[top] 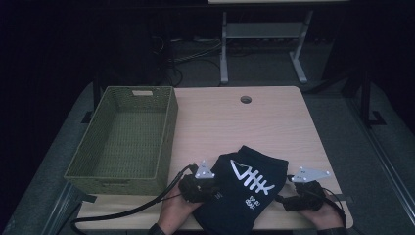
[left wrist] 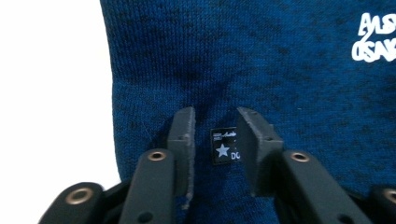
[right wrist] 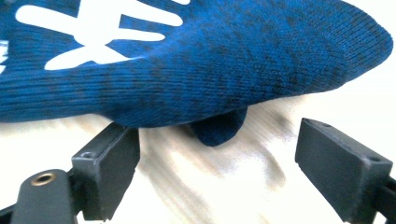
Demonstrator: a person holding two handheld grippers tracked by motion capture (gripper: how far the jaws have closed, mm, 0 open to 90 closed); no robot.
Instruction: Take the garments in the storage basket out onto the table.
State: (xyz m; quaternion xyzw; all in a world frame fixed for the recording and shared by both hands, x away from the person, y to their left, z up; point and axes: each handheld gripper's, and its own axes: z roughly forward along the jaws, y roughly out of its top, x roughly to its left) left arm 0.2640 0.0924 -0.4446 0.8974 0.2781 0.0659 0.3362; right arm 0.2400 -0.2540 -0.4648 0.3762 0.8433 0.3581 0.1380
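A dark blue knitted garment (top: 244, 183) with a white fishbone-like print lies crumpled on the desk (top: 244, 122) close to its near edge, roughly midway between the near corners, with its lower part reaching the near edge itself. The left gripper (top: 208, 188) sits at the garment's left side, held in a hand (top: 176, 210) that comes in over the near edge, and its cable (top: 122, 213) trails off toward the near left corner. In the left gripper view its two black jaws stand a little apart with the blue knit bunched between them, a small black label (left wrist: 225, 145) with a white star sitting in the gap; the pads lie against the fabric on both sides, though whether they truly pinch it I cannot tell. The right gripper (top: 293, 193) rests at the garment's right side near the near right corner, and in the right gripper view its jaws stand wide apart over the bare wood with the garment's edge hanging just above and beyond them, one pad just under the knit and the other clear of it. A green woven basket (top: 166, 132) stands along the left edge of the desk, well apart from the garment, and a round cable hole (top: 245, 99) sits by the far edge
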